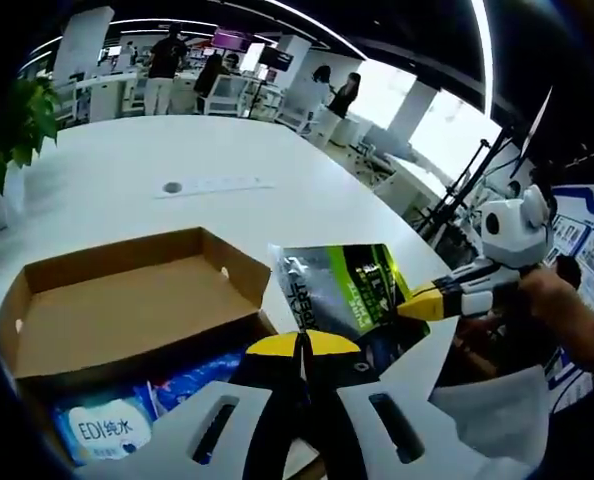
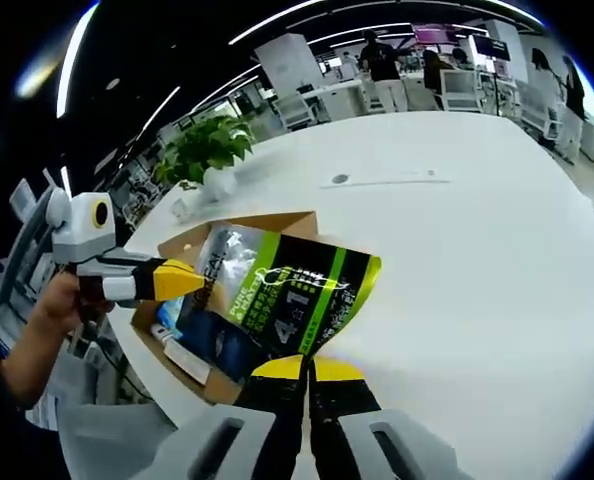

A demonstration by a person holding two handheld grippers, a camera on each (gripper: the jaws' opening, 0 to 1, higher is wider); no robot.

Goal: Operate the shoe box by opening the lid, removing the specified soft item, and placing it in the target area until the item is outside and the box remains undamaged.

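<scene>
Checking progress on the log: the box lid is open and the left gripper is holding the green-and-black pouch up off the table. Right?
Not quite: the right gripper holds the green-and-black pouch, as the right gripper view shows. The left gripper is shut on nothing. The box lid is open.

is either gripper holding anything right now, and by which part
The right gripper holds the green-and-black pouch by its bottom edge, jaws closed. The left gripper looks shut on nothing.

Open desk beyond the box, crowded near edge

The white desk (image 2: 497,250) lies bare past the open shoe box (image 1: 127,300), save a flat strip (image 1: 212,186) lying mid-desk. A potted plant (image 2: 209,150) stands by the box's far corner. The pouch (image 2: 277,300) hangs above the box edge, blocking the way in there.
</scene>
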